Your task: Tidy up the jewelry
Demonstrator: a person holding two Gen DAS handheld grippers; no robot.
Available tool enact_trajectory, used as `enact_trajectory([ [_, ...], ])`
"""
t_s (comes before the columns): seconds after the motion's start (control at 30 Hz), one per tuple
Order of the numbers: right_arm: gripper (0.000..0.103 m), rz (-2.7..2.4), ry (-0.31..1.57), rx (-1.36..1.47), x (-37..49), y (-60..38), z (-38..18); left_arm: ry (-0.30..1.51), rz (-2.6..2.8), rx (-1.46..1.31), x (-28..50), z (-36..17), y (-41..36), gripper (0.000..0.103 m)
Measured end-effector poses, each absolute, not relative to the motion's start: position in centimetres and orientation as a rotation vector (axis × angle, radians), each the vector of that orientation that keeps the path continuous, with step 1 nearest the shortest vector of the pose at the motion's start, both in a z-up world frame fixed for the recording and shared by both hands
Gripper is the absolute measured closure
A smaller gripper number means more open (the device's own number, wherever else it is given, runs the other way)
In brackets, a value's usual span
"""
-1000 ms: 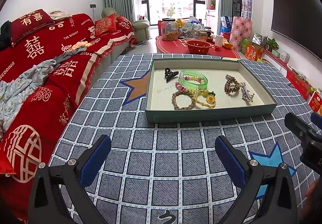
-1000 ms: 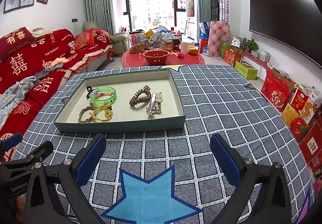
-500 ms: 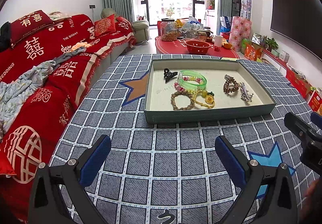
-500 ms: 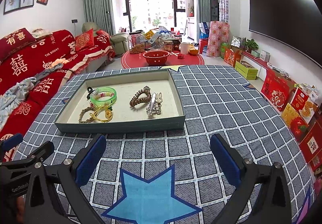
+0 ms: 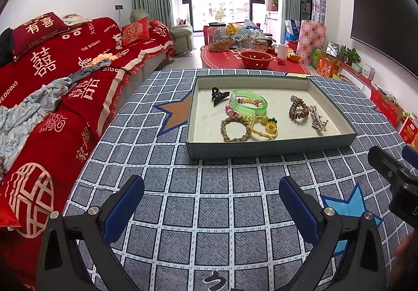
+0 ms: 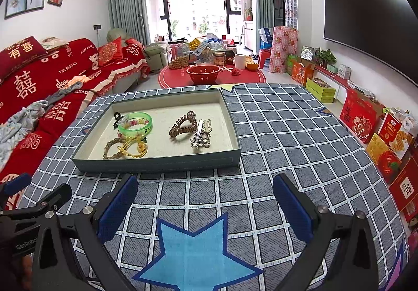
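A grey-green tray (image 5: 269, 151) (image 6: 156, 161) stands on the checked tablecloth. In it lie a black claw clip (image 5: 219, 95), a green bangle (image 5: 249, 102) (image 6: 135, 122), a braided brown bracelet (image 5: 235, 130), a yellow cord charm (image 5: 269, 126) (image 6: 135, 148), a brown spiral hair tie (image 5: 297, 109) (image 6: 183, 126) and silver clips (image 5: 317, 119) (image 6: 201, 134). My left gripper (image 5: 211, 202) is open and empty, in front of the tray. My right gripper (image 6: 205, 198) is open and empty, in front of the tray's right half.
A red-covered sofa (image 5: 52, 76) runs along the table's left side. A round red table (image 6: 211, 76) with a red colander and jars stands beyond. Red gift boxes (image 6: 386, 134) line the floor at right under a TV.
Both grippers have moved slightly closer to the tray; both stay open and empty.
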State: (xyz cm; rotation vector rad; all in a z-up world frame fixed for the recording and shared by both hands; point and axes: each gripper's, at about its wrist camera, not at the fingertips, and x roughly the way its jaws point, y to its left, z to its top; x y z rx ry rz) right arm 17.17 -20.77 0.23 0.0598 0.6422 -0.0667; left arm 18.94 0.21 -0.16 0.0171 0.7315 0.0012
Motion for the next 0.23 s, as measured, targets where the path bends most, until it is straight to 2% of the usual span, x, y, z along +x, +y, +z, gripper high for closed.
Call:
enact_trajectory([
  [0.23, 0.0, -0.067, 0.646, 0.06, 17.14, -20.67, 0.21, 0.723, -0.005, 0.03, 18.7, 0.09, 0.21, 0.0],
])
